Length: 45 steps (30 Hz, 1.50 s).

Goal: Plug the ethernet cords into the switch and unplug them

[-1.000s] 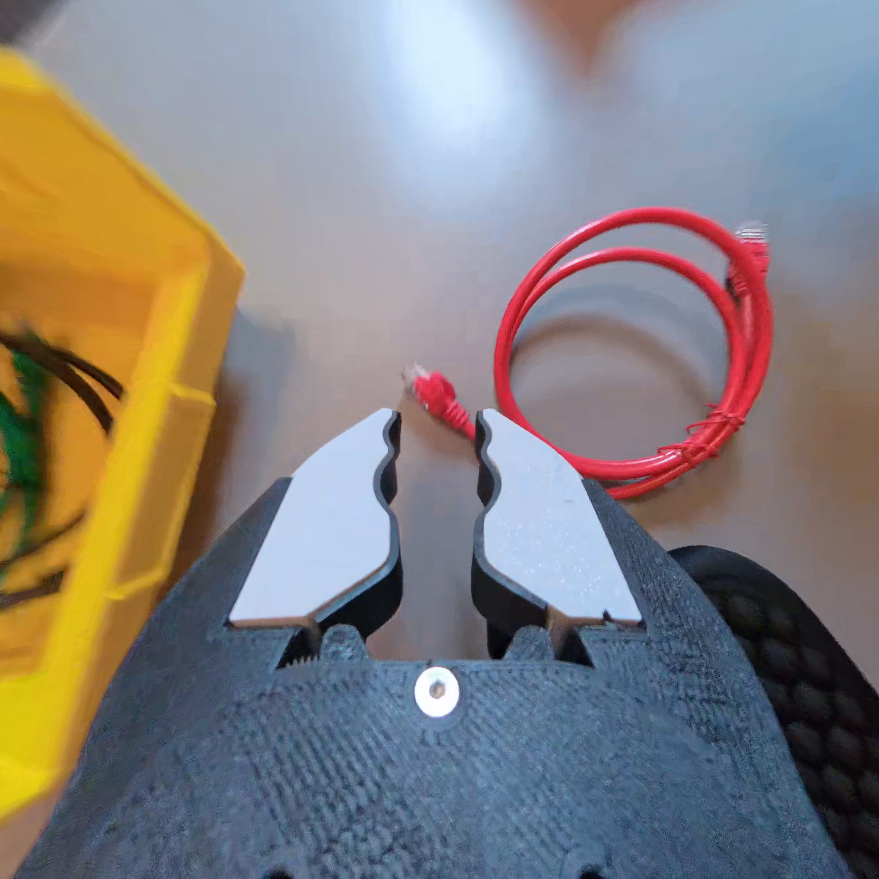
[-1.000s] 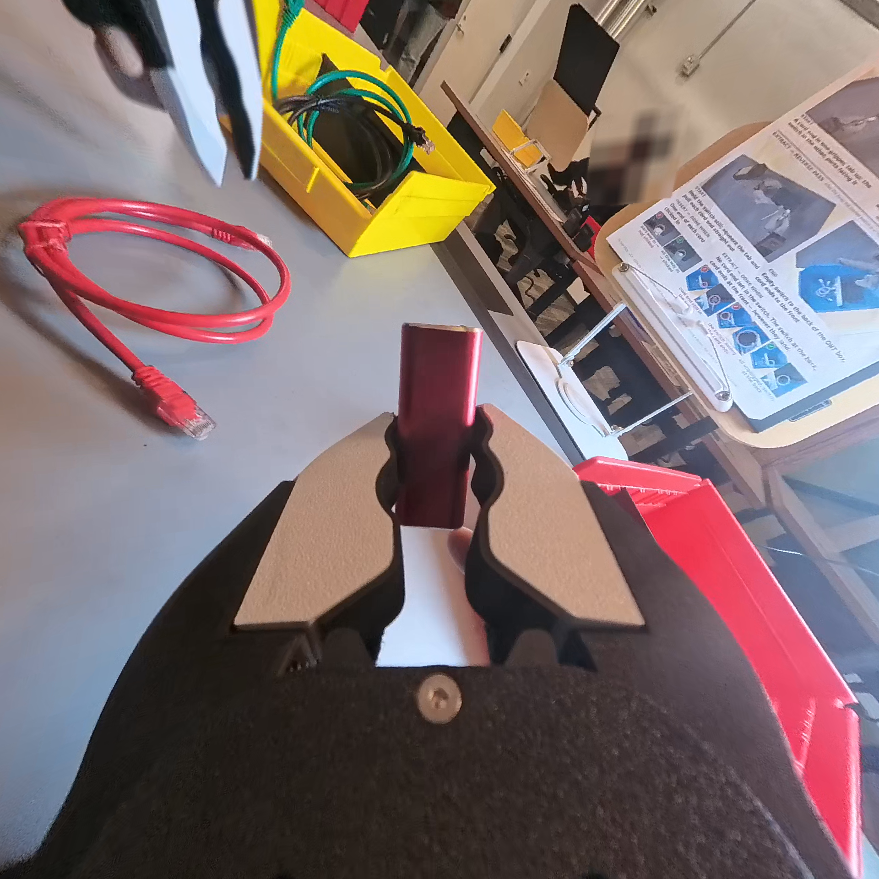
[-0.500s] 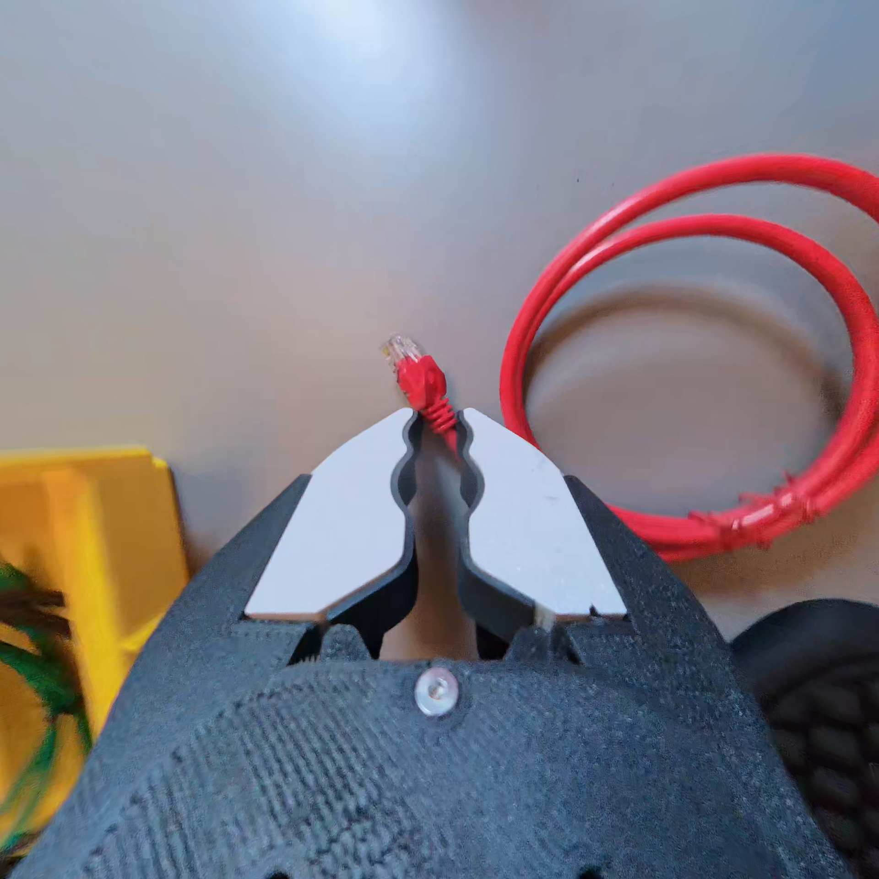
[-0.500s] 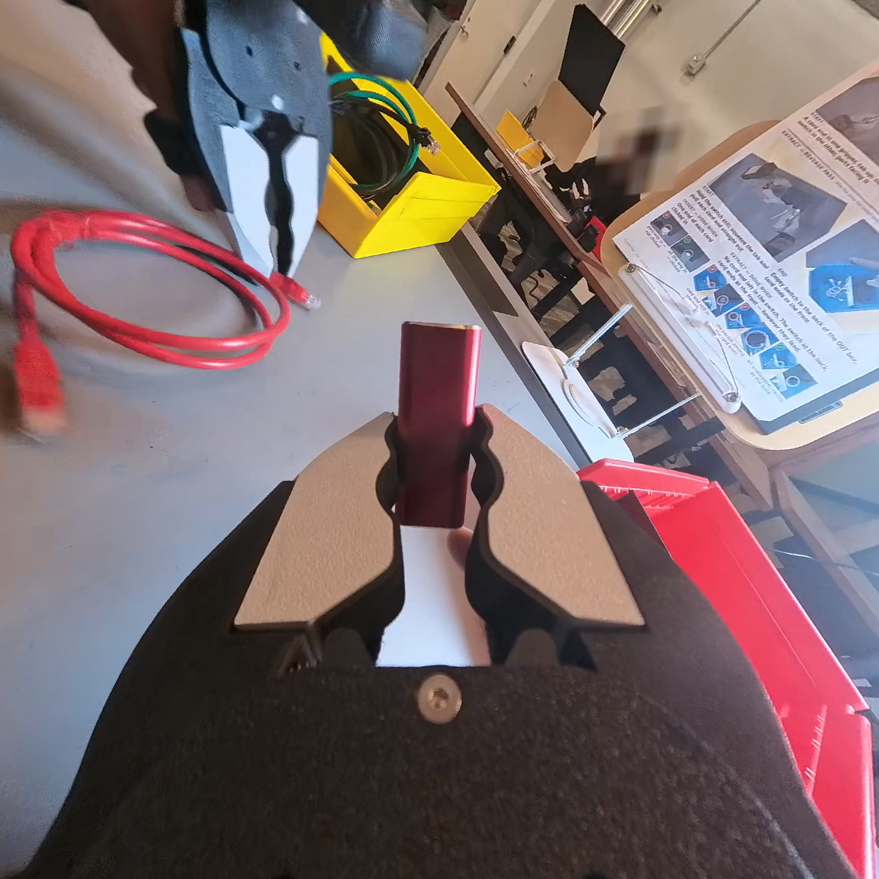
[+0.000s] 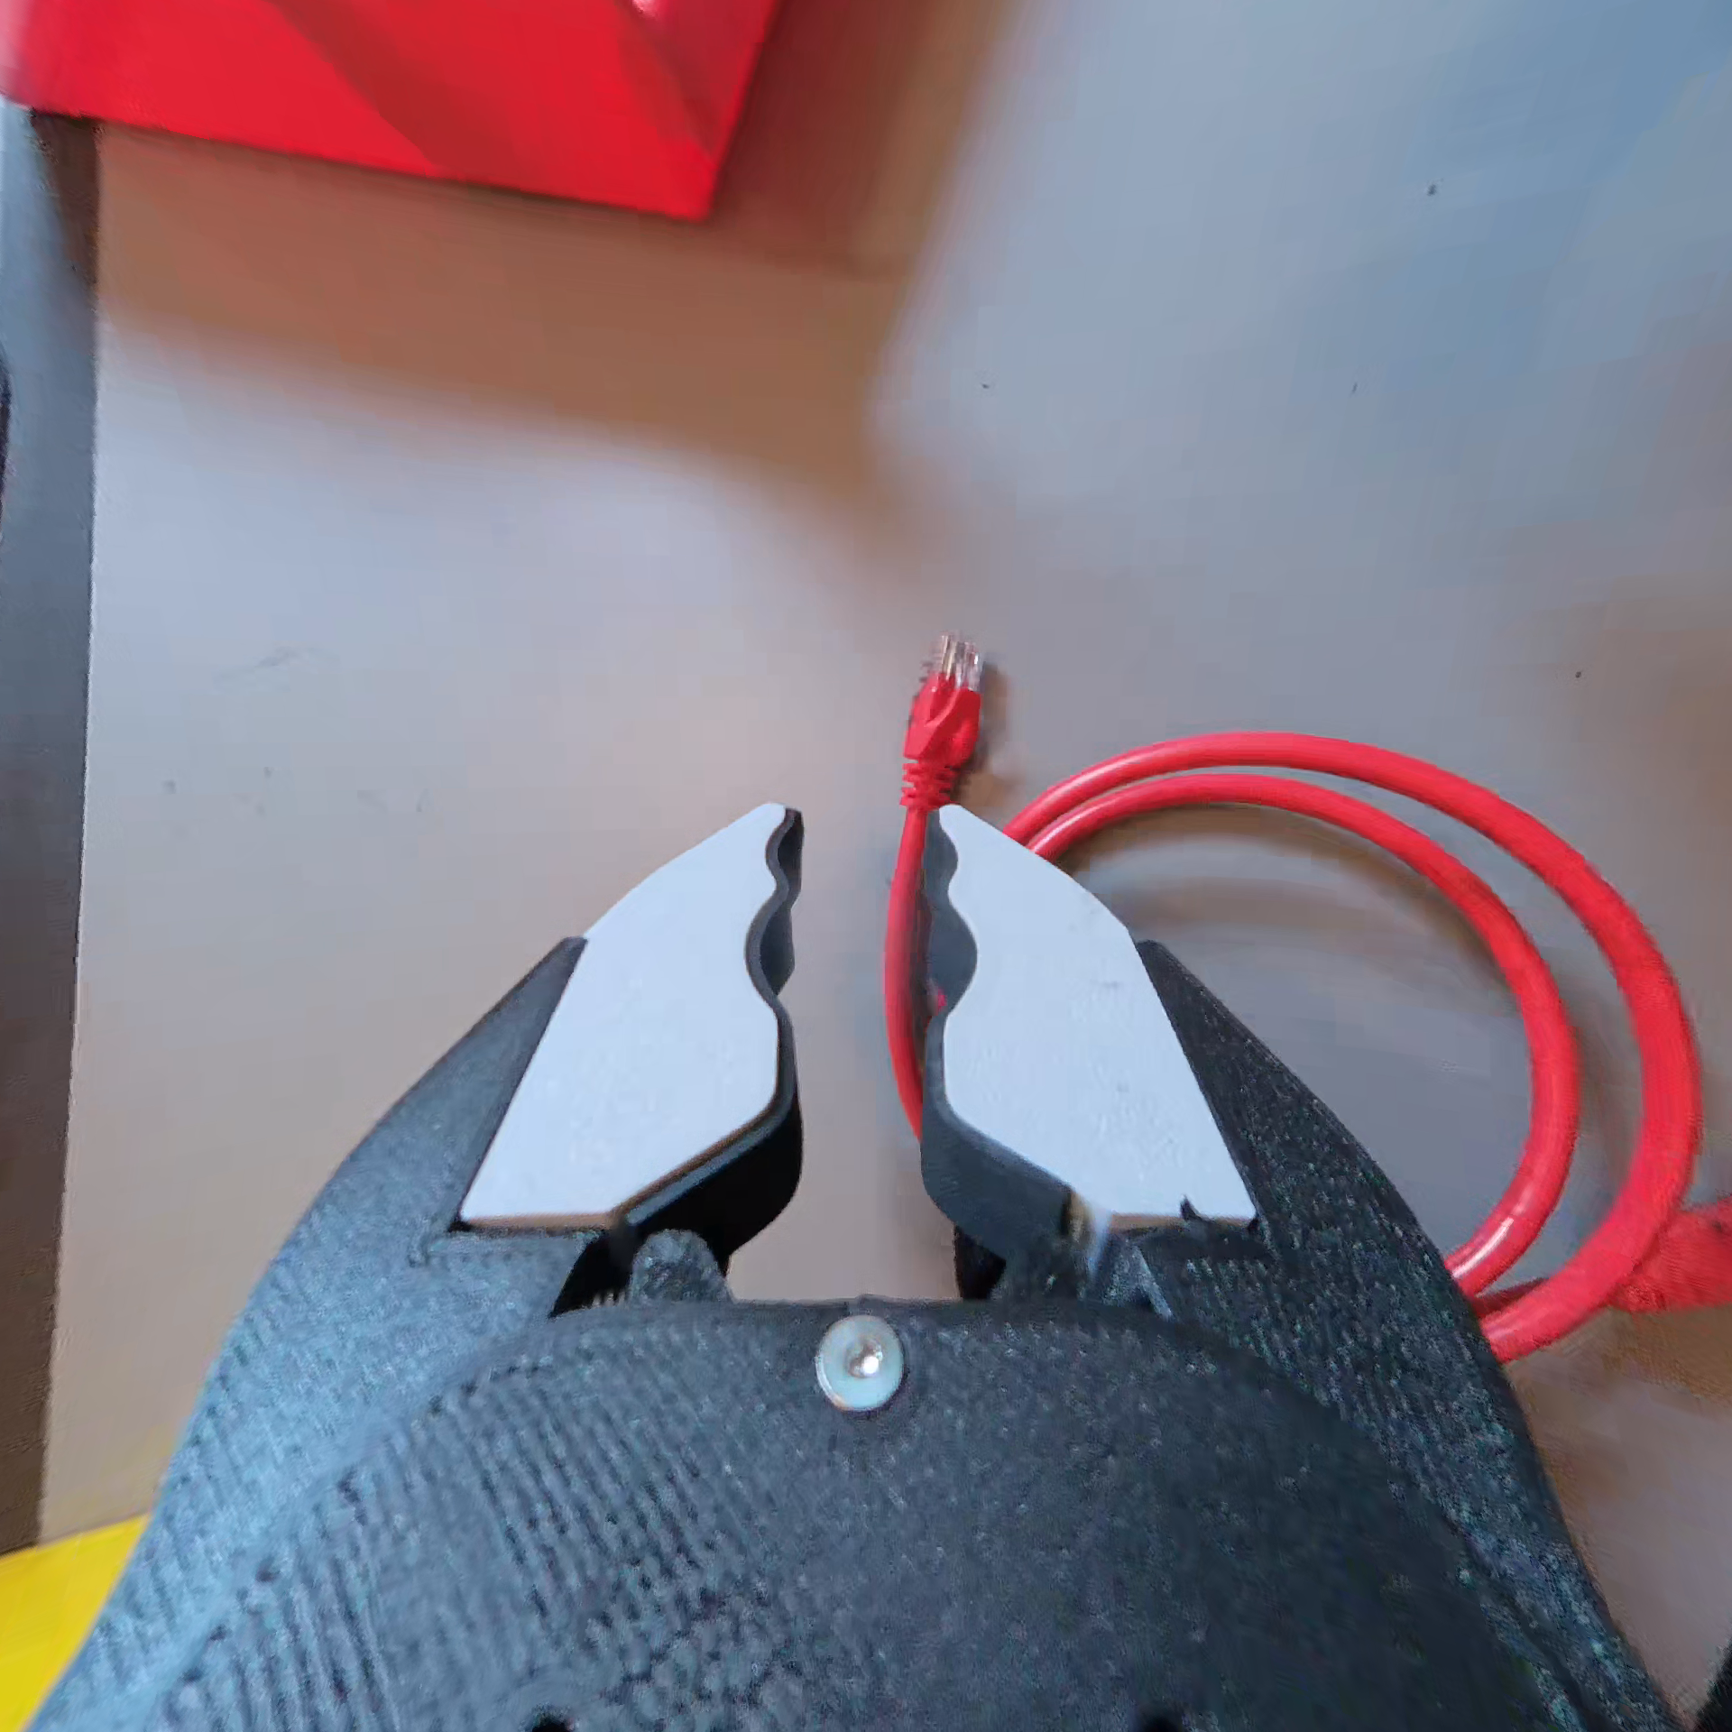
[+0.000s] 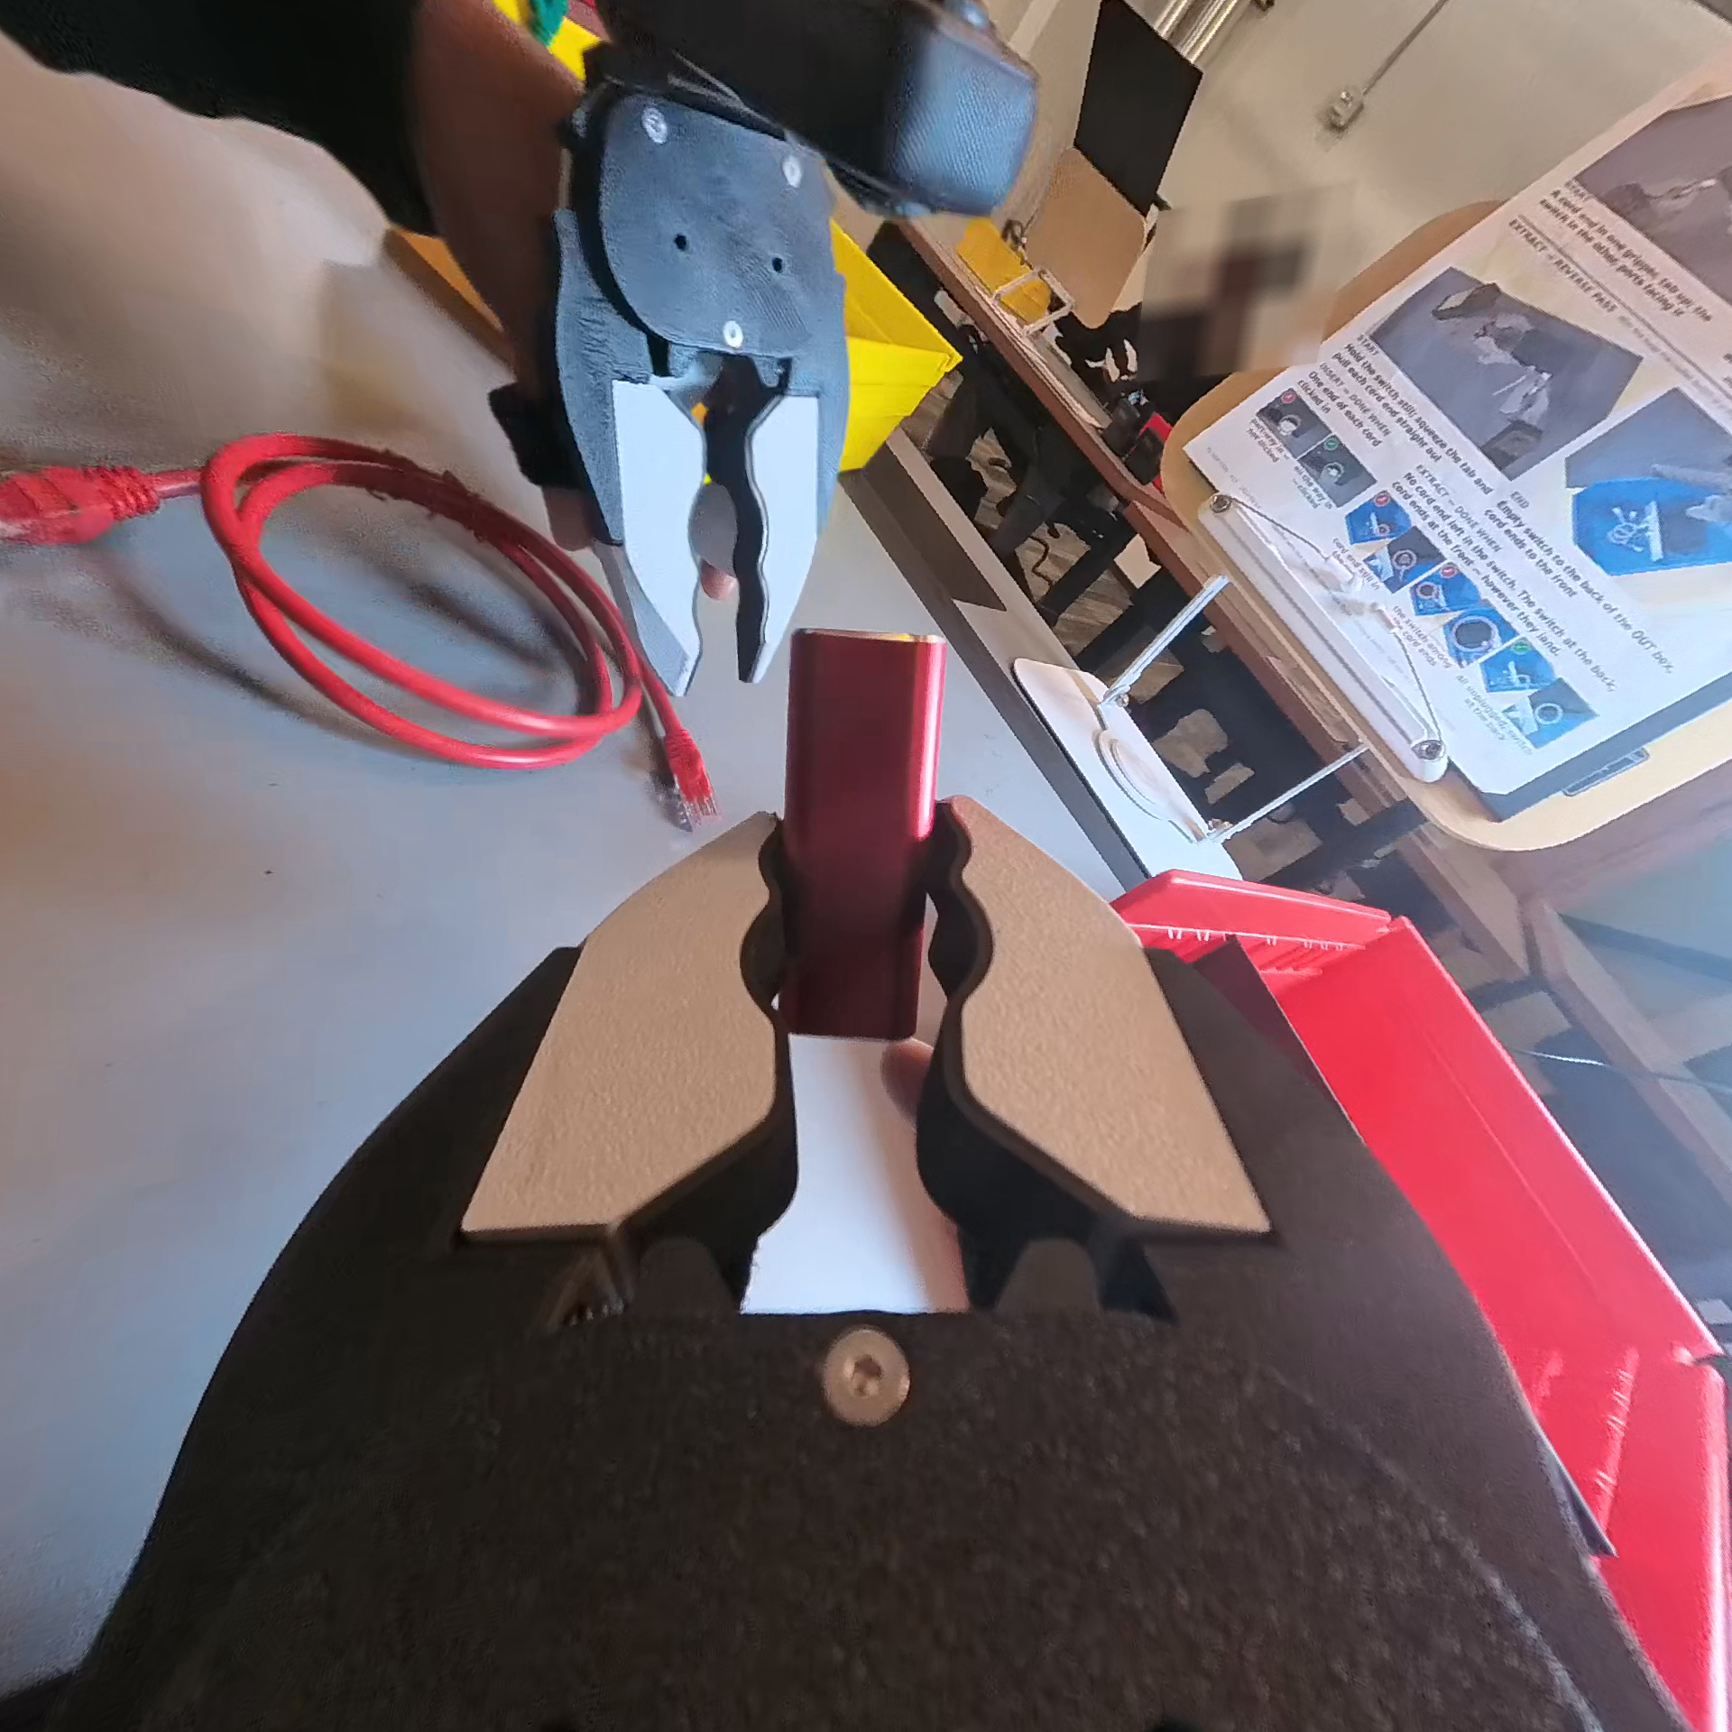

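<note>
Meanwhile the left gripper (image 5: 860, 825) hangs over the grey table (image 5: 469, 609) with its jaws apart and nothing clamped; the red ethernet cord (image 5: 1546, 937) lies coiled on the table to its right, and the cord's plug (image 5: 945, 712) rests just beyond the right fingertip. Nearer in the right wrist view, the right gripper (image 6: 862, 825) is clamped on the dark red switch (image 6: 858, 825), held upright. A red bin (image 6: 1462, 1125) sits to its right, a yellow bin (image 6: 890, 347) farther off.

A coiled red ethernet cord (image 5: 1546, 947) lies flat on the table; the dark-red switch (image 6: 858, 834) stands upright, clamped.
</note>
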Motion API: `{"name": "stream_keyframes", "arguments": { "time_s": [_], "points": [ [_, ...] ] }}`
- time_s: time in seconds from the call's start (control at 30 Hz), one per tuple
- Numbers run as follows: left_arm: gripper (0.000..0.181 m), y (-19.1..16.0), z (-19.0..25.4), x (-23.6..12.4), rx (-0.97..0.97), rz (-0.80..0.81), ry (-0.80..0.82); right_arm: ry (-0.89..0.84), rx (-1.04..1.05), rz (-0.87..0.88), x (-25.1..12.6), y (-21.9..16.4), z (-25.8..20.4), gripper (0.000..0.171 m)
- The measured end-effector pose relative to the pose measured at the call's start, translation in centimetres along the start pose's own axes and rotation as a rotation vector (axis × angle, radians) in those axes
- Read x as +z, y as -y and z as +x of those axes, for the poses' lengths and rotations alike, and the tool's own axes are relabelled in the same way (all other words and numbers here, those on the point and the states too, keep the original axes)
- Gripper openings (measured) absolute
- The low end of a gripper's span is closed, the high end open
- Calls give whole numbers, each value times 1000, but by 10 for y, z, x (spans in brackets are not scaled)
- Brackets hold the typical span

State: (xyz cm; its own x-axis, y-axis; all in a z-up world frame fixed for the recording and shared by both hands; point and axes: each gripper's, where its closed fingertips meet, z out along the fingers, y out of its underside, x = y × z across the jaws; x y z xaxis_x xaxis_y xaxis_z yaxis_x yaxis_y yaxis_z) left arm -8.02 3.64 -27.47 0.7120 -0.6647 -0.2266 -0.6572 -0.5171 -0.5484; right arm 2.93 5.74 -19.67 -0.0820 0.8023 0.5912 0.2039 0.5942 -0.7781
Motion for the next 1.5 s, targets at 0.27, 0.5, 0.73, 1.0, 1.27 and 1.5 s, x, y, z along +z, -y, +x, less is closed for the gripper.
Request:
{"name": "stream_keyframes", "arguments": {
  "time_s": [0.27, 0.5, 0.73, 1.0, 1.27, 1.5],
  "points": [
    [22, -5, 7, 9, -11, 20, 73, 21, -9, 6, 2, 2, -6, 27],
    [23, -8, 10, 18, 83, -102, -108, 18, -23, -18, 3, -2, -8, 27],
    [11, -2, 10, 27, 108, -36, -52, 18, -11, -15, 3, -5, -4, 27],
    [10, 14, 24, -6, -96, 133, -121, 19, -171, -56, 6, -11, -12, 27],
    [10, 32, 81, -37, -320, 82, -485, 55, -556, -55, 18, -5, -36, 27],
    [10, 23, 92, -31, -405, -35, -580, 120, -822, -80, 25, -7, -48, 27]
  ]
}}
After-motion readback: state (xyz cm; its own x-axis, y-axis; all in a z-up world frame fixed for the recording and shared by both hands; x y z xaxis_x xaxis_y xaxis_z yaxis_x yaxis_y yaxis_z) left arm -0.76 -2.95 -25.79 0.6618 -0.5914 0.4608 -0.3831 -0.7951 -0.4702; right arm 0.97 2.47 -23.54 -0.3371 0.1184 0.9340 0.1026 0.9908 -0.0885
